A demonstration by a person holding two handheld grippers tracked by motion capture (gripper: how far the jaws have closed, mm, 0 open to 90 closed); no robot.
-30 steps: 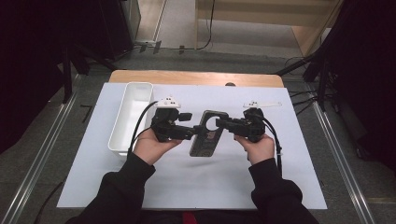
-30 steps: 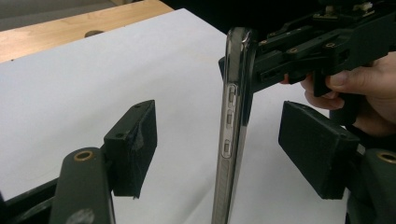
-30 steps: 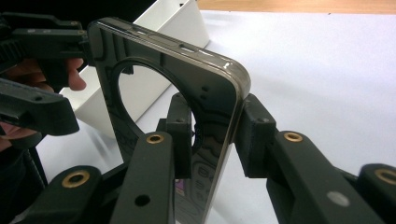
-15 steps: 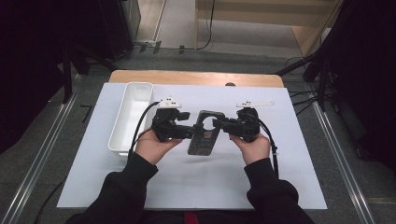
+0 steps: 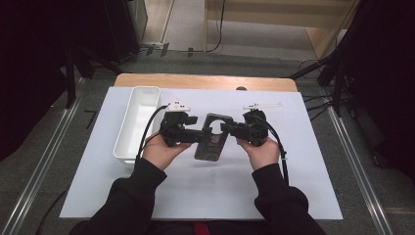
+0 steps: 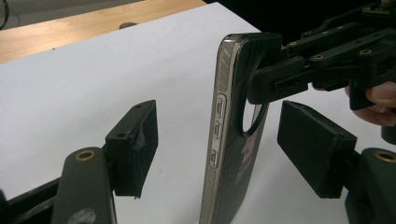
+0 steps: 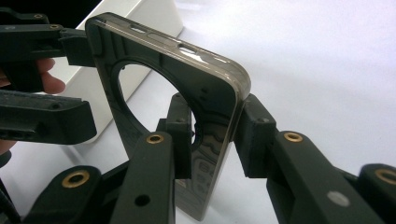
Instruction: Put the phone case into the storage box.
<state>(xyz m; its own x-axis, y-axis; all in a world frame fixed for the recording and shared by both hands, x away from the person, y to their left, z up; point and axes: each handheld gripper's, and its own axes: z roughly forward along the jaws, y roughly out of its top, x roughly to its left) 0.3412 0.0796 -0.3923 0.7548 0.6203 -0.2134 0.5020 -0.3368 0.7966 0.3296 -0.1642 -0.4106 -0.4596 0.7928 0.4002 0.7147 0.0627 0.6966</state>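
Above the white sheet (image 5: 205, 191), the right gripper (image 5: 234, 130) pinches a phone case (image 5: 211, 142); left gripper (image 5: 195, 134) jaws spread around it; white bin (image 5: 138, 122) beside.

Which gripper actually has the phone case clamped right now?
The right gripper: its jaws pinch the phone case near the round cutout. The left gripper only straddles it, pads apart from both faces.

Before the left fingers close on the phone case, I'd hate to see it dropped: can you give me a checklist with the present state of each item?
1. Right gripper shut on the phone case: ok.
2. Case standing between the open left gripper fingers: ok.
3. Left fingers apart from the case on both sides: ok.
4. White tray away from the case: ok.
5. Firmness of the right grip: cannot tell.
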